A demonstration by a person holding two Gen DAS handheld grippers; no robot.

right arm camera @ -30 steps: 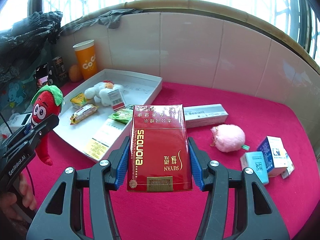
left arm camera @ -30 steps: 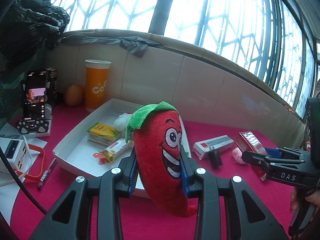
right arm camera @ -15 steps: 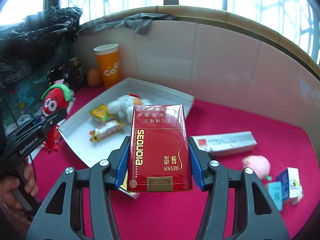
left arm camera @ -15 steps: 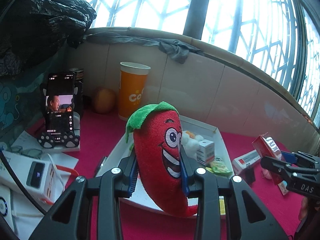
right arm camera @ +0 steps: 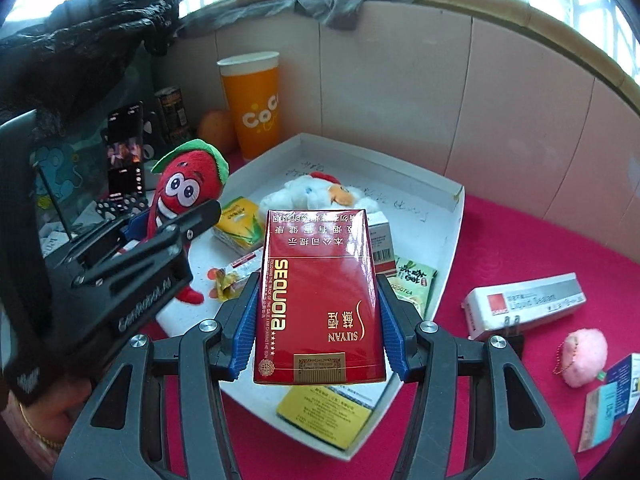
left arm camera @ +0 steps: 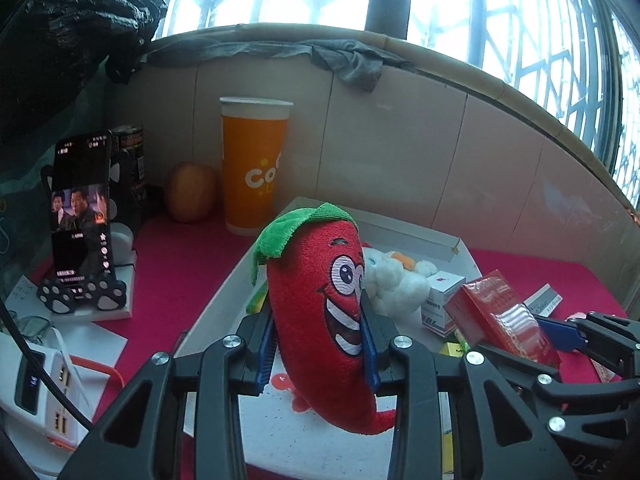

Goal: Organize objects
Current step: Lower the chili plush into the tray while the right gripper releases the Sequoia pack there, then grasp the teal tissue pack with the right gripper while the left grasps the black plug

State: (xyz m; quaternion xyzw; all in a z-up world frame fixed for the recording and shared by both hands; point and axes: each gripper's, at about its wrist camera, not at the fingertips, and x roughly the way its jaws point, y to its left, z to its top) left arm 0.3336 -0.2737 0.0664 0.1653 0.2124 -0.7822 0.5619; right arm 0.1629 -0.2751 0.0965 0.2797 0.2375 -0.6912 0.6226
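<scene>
Red chilli plush (left arm camera: 324,320) clamped between left fingers (left arm camera: 265,354).

An orange paper cup (left arm camera: 253,168) stands by the tiled wall beside a round fruit (left arm camera: 191,192), a phone (left arm camera: 81,208) on a paw-shaped stand plays video near a dark can (left arm camera: 130,148), and a grey cloth (left arm camera: 352,62) drapes the ledge.
</scene>
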